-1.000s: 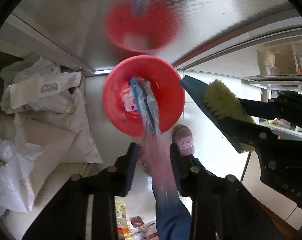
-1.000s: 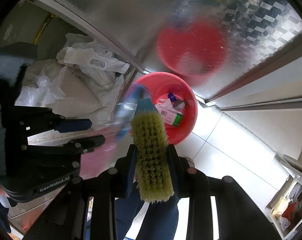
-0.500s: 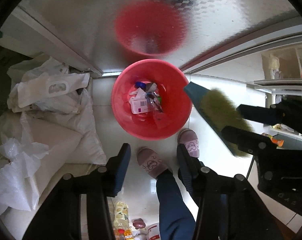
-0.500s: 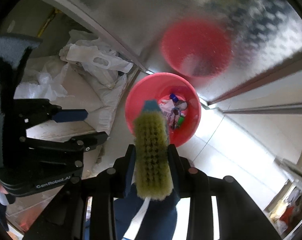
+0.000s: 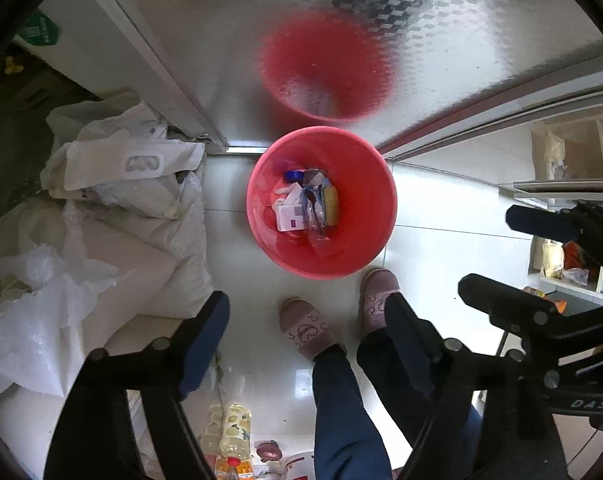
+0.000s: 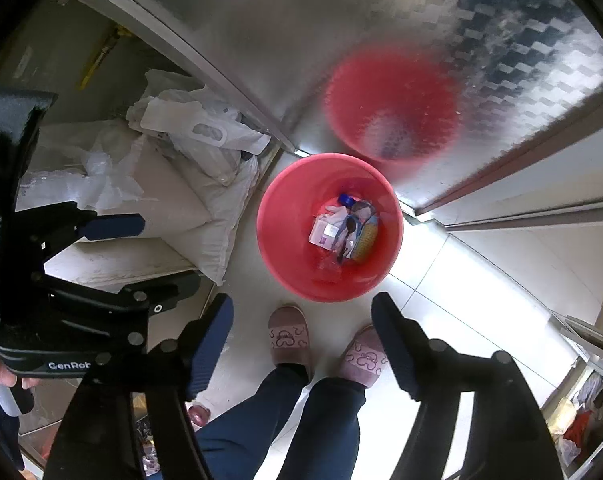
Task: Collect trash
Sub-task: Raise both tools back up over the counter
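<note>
Both tools — left tool (image 5: 305,320) and right tool (image 6: 301,332) — hang spread and empty above the red bin (image 5: 375,216) on the floor; the brush (image 5: 330,204) lies inside among wrappers. Good practice now: confirm nothing landed outside before leaving.

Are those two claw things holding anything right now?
No. The left gripper and right gripper both stand open and empty above the red basin; the scrub brush lies inside it.
</note>
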A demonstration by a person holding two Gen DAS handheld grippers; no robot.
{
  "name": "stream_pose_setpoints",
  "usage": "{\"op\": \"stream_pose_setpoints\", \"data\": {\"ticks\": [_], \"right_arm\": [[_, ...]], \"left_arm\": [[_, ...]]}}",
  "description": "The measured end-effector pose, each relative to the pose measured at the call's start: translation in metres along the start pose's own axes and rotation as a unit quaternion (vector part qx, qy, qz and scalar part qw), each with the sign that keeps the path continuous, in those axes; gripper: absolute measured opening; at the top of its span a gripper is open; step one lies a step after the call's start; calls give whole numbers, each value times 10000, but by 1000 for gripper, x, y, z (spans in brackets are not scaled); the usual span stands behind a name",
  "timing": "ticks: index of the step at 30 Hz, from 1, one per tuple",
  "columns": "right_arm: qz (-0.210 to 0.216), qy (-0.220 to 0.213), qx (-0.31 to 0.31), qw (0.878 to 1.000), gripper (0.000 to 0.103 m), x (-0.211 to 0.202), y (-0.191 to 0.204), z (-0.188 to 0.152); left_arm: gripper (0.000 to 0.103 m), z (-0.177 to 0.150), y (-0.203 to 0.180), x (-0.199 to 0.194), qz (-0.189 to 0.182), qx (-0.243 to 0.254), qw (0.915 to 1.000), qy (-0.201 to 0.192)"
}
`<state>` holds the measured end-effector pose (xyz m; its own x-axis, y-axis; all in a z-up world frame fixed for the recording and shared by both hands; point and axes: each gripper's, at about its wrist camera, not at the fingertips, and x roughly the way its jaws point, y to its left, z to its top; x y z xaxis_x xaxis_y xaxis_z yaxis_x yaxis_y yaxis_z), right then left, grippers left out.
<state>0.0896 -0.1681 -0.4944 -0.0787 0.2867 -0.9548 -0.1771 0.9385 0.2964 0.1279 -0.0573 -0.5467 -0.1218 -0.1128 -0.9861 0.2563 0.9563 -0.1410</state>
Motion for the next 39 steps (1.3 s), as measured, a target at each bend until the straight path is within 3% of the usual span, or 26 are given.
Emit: {"op": "stream_pose_setpoints", "data": {"ticks": [9, 11, 14, 19, 29, 34, 39], "right_arm": [[-67, -158, 59, 9998, 79, -43, 10, -14], [-84, -222, 57, 9997, 81, -64, 14, -21], [-80, -319, 29, 9995, 91, -103, 24, -31], [-264, -629, -276, 9973, 95, -178, 49, -53], [-412, -1455, -296, 9881, 102, -306, 91, -66], [-503, -1885, -469, 9797, 102, -347, 108, -54], [-474, -2148, -419, 9746, 102, -370, 112, -46]], "left_arm": [[85, -20, -16, -45, 305, 224, 9992, -122], [91, -27, -21, -69, 267, 204, 9993, -166], [92, -36, -30, -110, 183, 226, 9991, -312], [103, -54, -50, -177, 243, 455, 9970, -571], [103, -80, -49, -318, 294, 305, 9895, -1381], [103, -90, -42, -374, 508, 485, 9791, -1909], [103, -91, -21, -411, 431, 229, 9707, -2351]]}}
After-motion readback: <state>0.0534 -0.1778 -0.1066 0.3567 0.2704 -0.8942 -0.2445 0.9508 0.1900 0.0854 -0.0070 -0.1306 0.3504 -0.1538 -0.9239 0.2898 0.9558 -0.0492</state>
